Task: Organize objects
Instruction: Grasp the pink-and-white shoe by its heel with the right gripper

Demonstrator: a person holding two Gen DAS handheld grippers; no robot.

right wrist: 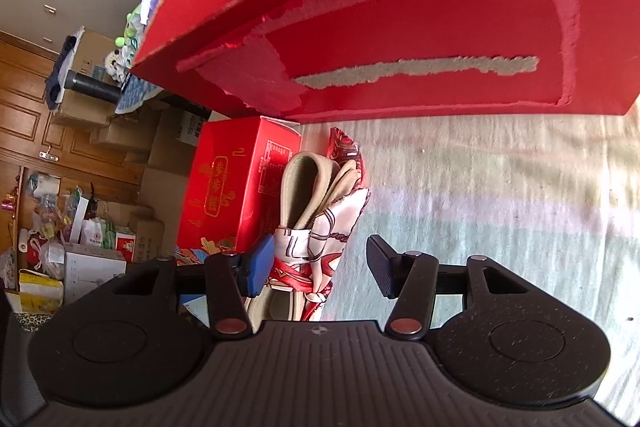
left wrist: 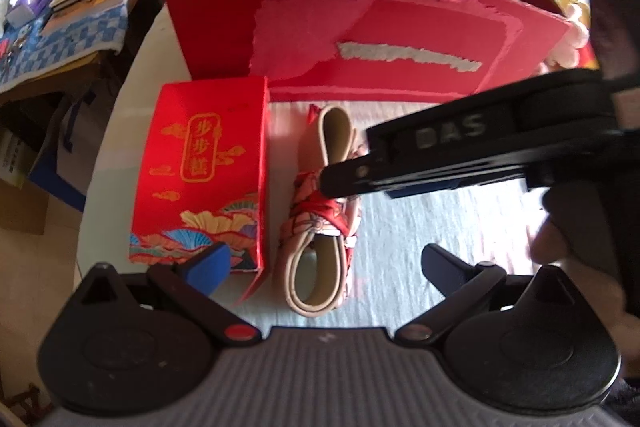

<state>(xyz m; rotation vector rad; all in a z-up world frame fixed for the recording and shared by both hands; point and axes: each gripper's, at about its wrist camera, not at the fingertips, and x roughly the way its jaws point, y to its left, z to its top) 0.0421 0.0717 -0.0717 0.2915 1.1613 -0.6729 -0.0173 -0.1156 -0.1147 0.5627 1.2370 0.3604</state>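
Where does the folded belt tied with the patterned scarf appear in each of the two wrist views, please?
Left wrist: folded belt lies at centre, just right of the small red box.
Right wrist: folded belt sits centre-left, between the open fingers.
Shared landmark: the small red box on its left.

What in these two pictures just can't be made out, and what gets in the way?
- Inside of the big red box: both views, hidden by its own front wall; only scraps peek over the rim.
- Upper middle of the scarf-wrapped bundle: left view, crossed by the right claw.
- Bundle's near end: right view, behind the claw body.
- Fine print on the small red box: right view, too small.
- Items on the side table: left view, blurred.
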